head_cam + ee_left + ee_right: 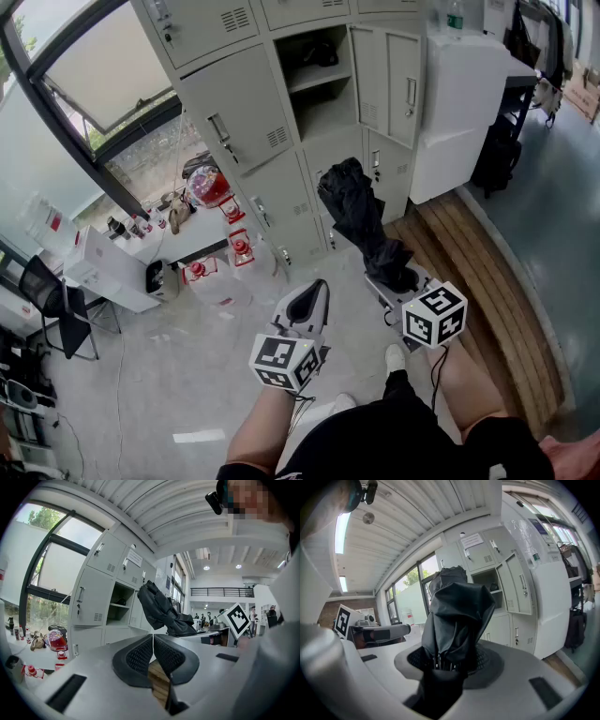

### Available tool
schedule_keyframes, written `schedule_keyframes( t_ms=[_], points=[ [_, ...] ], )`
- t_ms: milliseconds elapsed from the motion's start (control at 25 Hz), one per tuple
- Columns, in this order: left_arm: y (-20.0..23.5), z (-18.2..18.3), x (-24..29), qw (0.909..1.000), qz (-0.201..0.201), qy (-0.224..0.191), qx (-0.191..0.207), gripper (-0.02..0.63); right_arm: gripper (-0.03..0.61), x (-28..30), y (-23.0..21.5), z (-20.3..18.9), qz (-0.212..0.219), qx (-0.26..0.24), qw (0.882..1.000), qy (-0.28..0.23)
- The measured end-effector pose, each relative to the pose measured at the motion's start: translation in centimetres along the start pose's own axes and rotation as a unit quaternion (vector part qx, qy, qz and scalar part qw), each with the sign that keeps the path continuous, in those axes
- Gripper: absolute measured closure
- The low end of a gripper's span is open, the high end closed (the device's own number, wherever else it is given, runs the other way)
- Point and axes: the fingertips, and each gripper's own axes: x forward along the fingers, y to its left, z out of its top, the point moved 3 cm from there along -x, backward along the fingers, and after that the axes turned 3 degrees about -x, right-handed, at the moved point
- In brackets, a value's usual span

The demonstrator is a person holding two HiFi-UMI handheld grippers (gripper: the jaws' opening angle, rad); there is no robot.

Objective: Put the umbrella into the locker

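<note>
Umbrella point(356, 211), folded — long axis toward locker point(323, 111)

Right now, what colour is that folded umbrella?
The umbrella is black; the right gripper view shows it best.

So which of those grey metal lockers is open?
The middle grey metal locker, above the folded black umbrella: its shelf shows; neighbouring doors are shut.

Bright daylight from windows point(103, 84); ceiling lamp point(341, 531) glaring; gripper views fisheye-warped, corners black, foreground soft.
</note>
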Motion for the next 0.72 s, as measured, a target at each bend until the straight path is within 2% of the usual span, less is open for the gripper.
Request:
schedule_keyframes(
  t_ms=[400,720],
  points=[
    [0.6,-0.1,-0.1,1.0000,0.003,-0.002,0.000,0.595,0.353,0.8,0.3,0.3,0.014,0.010,1.000,-0.010],
    [1.0,0.0,-0.7,0.9999,-0.002,-0.011,0.004,0.595,0.353,1.1,0.7,0.4,0.008,0.004,1.000,-0.005]
  ],
)
